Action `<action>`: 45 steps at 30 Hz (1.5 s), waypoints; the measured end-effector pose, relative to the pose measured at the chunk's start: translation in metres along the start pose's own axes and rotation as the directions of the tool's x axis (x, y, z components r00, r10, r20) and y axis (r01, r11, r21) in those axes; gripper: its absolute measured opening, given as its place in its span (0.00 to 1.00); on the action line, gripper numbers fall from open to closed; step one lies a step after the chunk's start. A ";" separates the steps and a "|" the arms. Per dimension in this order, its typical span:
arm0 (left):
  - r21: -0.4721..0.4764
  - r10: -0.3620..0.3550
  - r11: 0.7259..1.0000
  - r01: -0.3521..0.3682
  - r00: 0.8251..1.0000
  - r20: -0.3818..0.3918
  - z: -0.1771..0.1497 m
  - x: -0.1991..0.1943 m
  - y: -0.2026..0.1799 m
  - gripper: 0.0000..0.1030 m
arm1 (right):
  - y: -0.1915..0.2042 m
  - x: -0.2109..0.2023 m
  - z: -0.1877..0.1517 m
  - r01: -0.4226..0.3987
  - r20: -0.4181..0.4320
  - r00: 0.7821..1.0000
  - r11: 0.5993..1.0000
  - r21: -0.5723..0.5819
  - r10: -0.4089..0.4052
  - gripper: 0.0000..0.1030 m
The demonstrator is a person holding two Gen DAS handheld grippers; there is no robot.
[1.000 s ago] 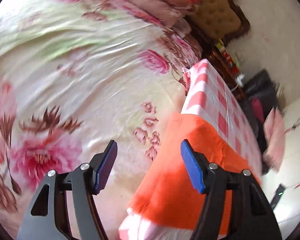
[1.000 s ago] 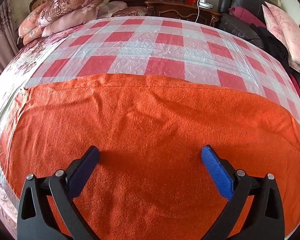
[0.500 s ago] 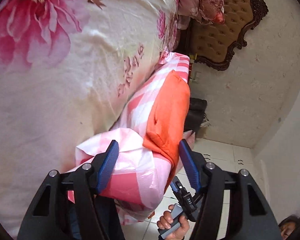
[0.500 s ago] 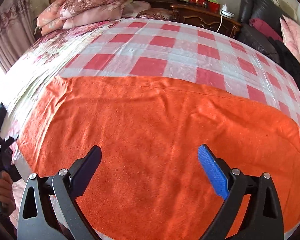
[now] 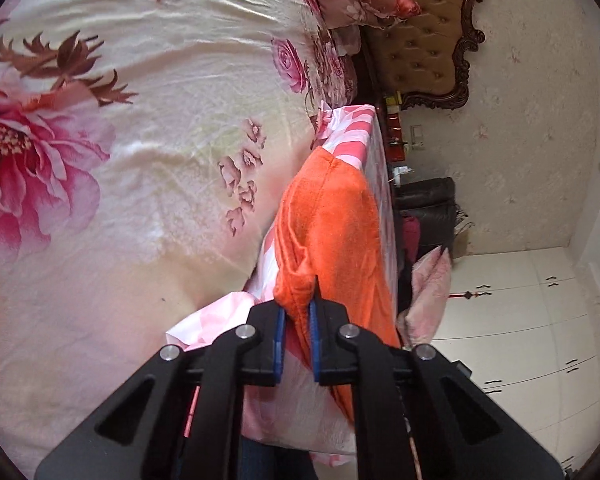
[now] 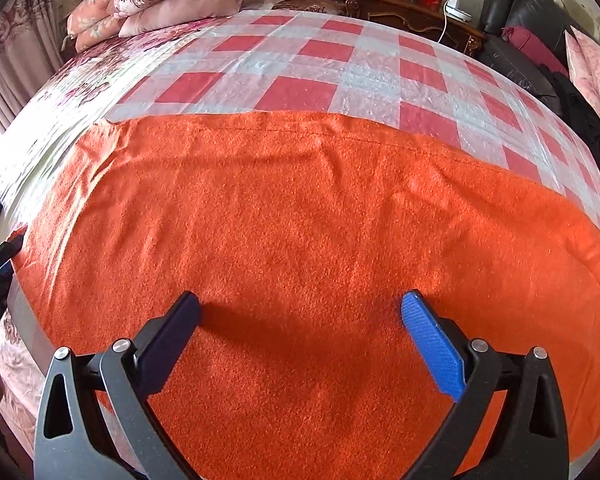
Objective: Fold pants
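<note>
Since before, left tool (image 5: 297, 320) has clamped pants (image 5: 332, 216) corner; right tool (image 6: 300, 312) gapes above them.

Pillows (image 6: 172, 0) crowd the bed's head; the checked sheet (image 6: 340, 76) beyond the orange pants (image 6: 300, 220) lies bare.

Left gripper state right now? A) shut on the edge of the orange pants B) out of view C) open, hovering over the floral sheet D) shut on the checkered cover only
A: in the left wrist view the left gripper has its blue pads closed on a bunched edge of the orange pants, while the right gripper is open above the fabric.
</note>
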State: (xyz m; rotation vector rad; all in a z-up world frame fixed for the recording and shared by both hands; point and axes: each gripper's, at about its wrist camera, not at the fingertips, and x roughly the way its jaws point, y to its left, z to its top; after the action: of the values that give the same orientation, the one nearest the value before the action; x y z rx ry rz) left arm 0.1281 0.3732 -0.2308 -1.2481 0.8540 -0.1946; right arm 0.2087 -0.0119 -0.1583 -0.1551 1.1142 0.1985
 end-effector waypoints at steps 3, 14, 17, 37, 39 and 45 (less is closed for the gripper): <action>0.070 0.126 0.989 -0.128 0.991 0.035 -0.002 -0.007 -0.021 0.09 | -0.001 0.000 0.000 -0.007 -0.003 1.000 1.000 -0.002 0.007 0.95; 0.642 0.508 0.366 -0.674 0.722 0.469 -0.076 0.065 -0.246 0.09 | -0.090 -0.030 -0.004 -0.201 0.048 0.980 0.938 0.282 0.196 0.95; 0.768 0.429 0.107 -0.632 0.726 0.538 -0.152 0.118 -0.290 0.09 | -0.133 -0.036 -0.012 -0.285 0.078 0.958 0.870 0.402 0.277 0.95; 0.876 0.345 -0.151 -0.459 0.806 0.481 -0.301 0.203 -0.221 0.09 | -0.149 -0.011 0.006 -0.591 0.087 0.755 0.618 0.518 0.650 0.92; 0.876 0.337 -0.144 -0.461 0.809 0.482 -0.301 0.199 -0.221 0.09 | -0.135 -0.007 0.016 -0.578 0.054 0.763 0.641 0.505 0.645 0.91; 0.875 0.298 -0.117 -0.470 0.824 0.482 -0.305 0.184 -0.225 0.09 | -0.091 0.003 0.045 -0.536 -0.031 0.799 0.734 0.417 0.600 0.82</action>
State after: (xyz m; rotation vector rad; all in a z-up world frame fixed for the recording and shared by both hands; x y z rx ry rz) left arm 0.1227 -0.0372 -0.1348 0.4745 0.6456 -0.1637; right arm 0.2703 -0.0898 -0.1396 0.5562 1.3225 0.5178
